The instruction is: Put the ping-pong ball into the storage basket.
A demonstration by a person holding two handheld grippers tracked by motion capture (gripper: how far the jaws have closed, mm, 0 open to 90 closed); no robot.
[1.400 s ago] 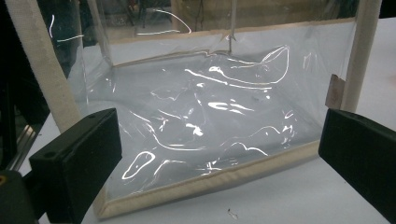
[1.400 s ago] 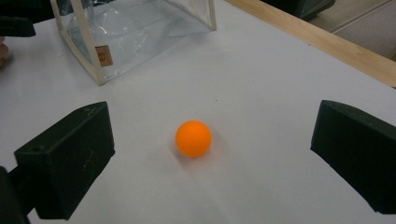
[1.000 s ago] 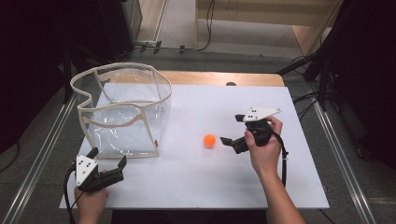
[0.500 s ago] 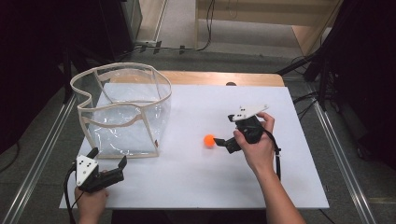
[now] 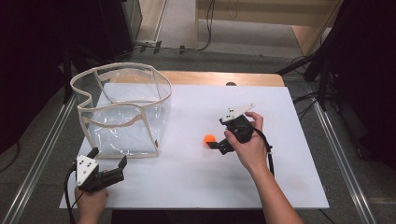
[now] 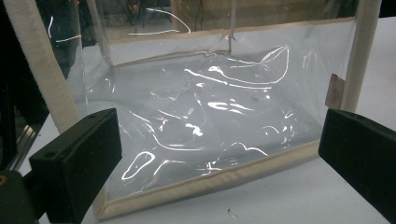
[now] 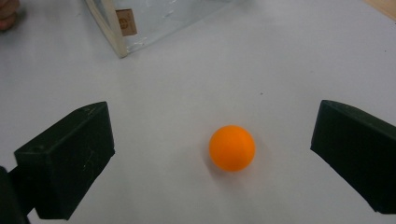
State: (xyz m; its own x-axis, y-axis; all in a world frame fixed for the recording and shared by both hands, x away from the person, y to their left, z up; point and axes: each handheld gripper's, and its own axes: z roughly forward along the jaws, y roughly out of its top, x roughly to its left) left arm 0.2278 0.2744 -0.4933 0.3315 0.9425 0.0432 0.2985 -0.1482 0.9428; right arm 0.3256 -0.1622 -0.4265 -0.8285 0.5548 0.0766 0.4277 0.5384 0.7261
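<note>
1. Right gripper (image 7: 212, 154): jaws spread wide, orange ball (image 7: 232, 147) on the white table (image 5: 196, 177) between them, untouched.
2. Left gripper (image 6: 219, 154): jaws released, empty, facing the clear bag (image 6: 205, 116).
3. Ball sits right of the bag, apart from it.

Bright table, dark surroundings; glare streaks the clear bag (image 6: 210, 116).

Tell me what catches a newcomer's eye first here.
The orange ball stands out first, alone on the white table, lying between the open jaws of the right gripper. Next comes the clear bag with cream trim, standing open at the table's left side. The left gripper waits open just in front of it, near the table's front edge.
</note>
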